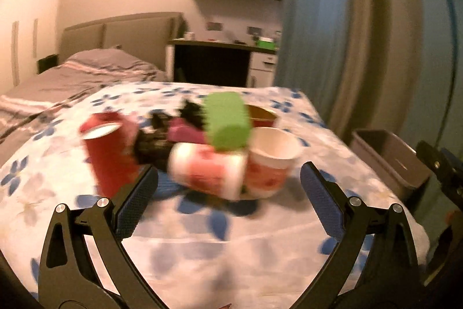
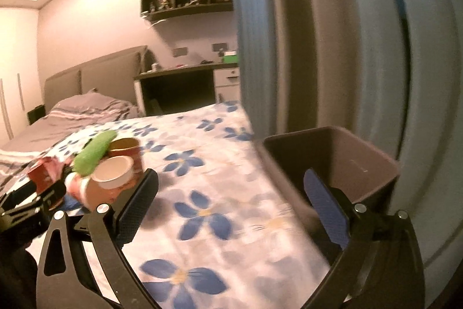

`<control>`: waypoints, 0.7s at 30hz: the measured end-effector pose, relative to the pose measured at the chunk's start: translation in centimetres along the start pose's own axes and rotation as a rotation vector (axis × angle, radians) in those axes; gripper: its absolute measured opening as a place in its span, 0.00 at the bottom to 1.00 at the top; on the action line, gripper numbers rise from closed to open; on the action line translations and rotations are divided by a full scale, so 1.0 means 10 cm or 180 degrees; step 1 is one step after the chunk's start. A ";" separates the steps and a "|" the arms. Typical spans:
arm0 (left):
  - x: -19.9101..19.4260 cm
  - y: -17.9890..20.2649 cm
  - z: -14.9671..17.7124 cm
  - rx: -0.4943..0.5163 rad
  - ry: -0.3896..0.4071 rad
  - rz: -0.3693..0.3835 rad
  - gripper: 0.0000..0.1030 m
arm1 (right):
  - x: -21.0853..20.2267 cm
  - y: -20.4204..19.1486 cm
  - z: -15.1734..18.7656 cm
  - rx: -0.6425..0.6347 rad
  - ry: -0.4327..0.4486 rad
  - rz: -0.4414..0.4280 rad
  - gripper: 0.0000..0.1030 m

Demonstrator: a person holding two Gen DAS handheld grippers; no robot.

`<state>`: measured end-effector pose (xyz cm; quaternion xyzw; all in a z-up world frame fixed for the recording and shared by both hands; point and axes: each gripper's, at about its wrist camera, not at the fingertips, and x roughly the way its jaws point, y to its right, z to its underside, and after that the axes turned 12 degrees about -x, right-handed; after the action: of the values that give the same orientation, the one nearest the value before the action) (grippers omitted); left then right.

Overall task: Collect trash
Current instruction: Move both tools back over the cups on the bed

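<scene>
A: Left wrist view?
B: The left gripper (image 1: pixel 228 178) is spread wide, holding nothing; the blurred trash pile (image 1: pixel 202 144) sits just beyond its fingertips on the floral cloth (image 1: pixel 202 245).
A: Right wrist view?
B: The right gripper (image 2: pixel 231 184) gapes empty too; the bin (image 2: pixel 347 161) stands behind its right finger (image 2: pixel 324 207), the pile (image 2: pixel 98 167) past its left one.

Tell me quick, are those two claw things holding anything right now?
Left gripper: open, holding nothing, facing the pile of paper cups.
Right gripper: open, holding nothing, near the trash bin.
</scene>
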<state>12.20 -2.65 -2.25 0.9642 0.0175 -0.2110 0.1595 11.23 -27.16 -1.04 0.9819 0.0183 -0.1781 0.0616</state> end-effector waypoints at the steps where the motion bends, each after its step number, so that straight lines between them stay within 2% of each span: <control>1: -0.01 -0.10 -0.03 -0.0048 0.0026 -0.0058 0.94 | 0.01 -0.07 0.00 -0.0017 -0.0005 -0.0048 0.94; 10: -0.11 -0.72 -0.22 -0.0309 0.0189 -0.0403 0.94 | 0.17 -0.78 -0.06 -0.0265 -0.0067 -0.0555 0.92; 13: -0.12 -0.87 -0.26 -0.0390 0.0209 -0.0469 0.94 | 0.22 -0.98 -0.06 -0.0354 -0.0111 -0.0711 0.88; 15: -0.13 -0.96 -0.28 -0.0417 0.0223 -0.0504 0.94 | 0.27 -1.10 -0.07 -0.0403 -0.0148 -0.0821 0.80; 21: -0.14 -1.11 -0.29 -0.0421 0.0229 -0.0547 0.94 | 0.45 -1.42 -0.08 -0.0478 -0.0313 -0.1101 0.68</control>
<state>11.00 8.84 -2.48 0.9535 0.1196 -0.1875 0.2034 14.89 -12.88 -3.53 0.9469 0.1970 -0.2319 0.1040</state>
